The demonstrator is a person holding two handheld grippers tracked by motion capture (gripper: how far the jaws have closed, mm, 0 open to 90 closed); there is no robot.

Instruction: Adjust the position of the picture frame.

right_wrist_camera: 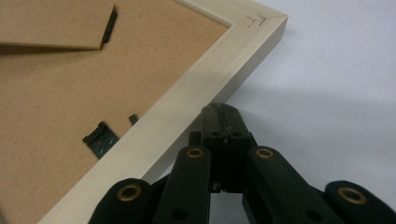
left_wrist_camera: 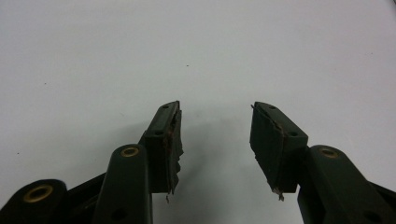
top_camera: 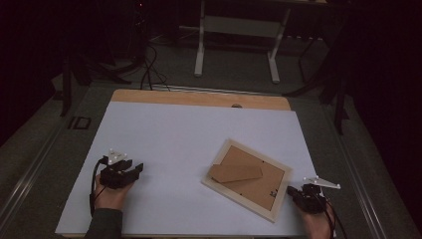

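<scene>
A pale wooden picture frame lies face down on the white table, right of centre, its brown backing board and fold-out stand facing up. My right gripper rests at the frame's near right side with its jaws shut and nothing between them. In the right gripper view its tips touch the outer edge of the frame, and a small black clip shows on the backing. My left gripper sits at the near left of the table. Its jaws stand apart over bare white surface, holding nothing.
A wooden strip runs along the table's far edge. Beyond it stand a white table base and dark cables on the floor. Broad white surface lies between the two grippers and behind the frame.
</scene>
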